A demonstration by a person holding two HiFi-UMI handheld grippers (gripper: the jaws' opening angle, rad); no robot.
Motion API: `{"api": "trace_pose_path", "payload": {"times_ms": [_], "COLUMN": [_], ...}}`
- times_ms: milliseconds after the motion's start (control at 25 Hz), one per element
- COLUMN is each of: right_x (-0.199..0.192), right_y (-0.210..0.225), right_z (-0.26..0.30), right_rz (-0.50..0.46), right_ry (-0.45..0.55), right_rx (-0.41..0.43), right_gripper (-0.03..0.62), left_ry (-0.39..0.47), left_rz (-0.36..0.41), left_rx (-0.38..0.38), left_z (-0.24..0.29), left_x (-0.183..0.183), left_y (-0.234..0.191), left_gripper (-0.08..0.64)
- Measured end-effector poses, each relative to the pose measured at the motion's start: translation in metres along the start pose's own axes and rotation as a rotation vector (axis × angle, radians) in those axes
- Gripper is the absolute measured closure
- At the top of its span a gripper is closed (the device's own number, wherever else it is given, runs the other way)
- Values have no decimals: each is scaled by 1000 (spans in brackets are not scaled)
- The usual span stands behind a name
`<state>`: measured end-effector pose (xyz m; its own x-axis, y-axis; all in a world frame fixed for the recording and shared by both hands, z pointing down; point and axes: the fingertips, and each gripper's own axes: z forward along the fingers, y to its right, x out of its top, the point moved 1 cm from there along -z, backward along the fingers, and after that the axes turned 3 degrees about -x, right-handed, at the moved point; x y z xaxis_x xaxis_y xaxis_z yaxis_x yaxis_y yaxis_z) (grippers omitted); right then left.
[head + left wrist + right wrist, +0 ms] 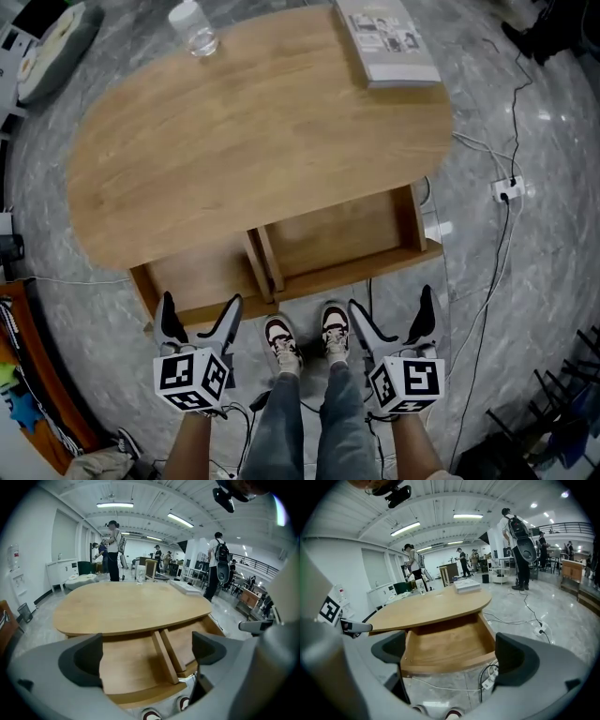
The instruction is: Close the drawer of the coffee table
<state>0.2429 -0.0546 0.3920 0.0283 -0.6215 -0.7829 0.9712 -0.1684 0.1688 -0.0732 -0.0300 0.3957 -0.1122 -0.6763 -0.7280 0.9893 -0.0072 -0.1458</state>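
At the near edge of the oval wooden coffee table (253, 122), the left wooden drawer (202, 277) and the right wooden drawer (337, 234) stand pulled out. The left gripper (202, 302) and the right gripper (392, 300) hover before them with jaws apart and empty, seemingly not touching.

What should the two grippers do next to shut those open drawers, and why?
Probably ease both forward onto the drawer fronts. The left drawer and right drawer stand pulled out from the coffee table, while the left gripper and right gripper hang open, empty, not touching those fronts.
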Motion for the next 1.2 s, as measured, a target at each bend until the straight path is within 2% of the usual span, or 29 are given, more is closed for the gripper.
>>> {"api": "trace_pose_path", "payload": {"times_ms": [280,480,840,1040,1200], "right_x": [-47,-80,-116,-132,-139], "right_y": [-7,-11,-8,-3,1], "right_z": [11,30,63,75,79], "right_rz": [-60,-95,-167,-161,-139], "right_ry": [14,21,21,3,1], "right_rx": [58,77,94,82,71], "right_gripper": [5,5,5,5,5], "left_ry": [-19,-46,-102,-110,-128], "left_rz": [-5,26,77,114,100], "left_rx": [3,-1,-22,-25,-24], "left_z": [14,22,32,37,38], "left_x": [-20,-26,-37,-39,-47], "left_y": [-4,-9,-14,-13,-12], "left_gripper": [-17,-15,-16,-16,-15]}}
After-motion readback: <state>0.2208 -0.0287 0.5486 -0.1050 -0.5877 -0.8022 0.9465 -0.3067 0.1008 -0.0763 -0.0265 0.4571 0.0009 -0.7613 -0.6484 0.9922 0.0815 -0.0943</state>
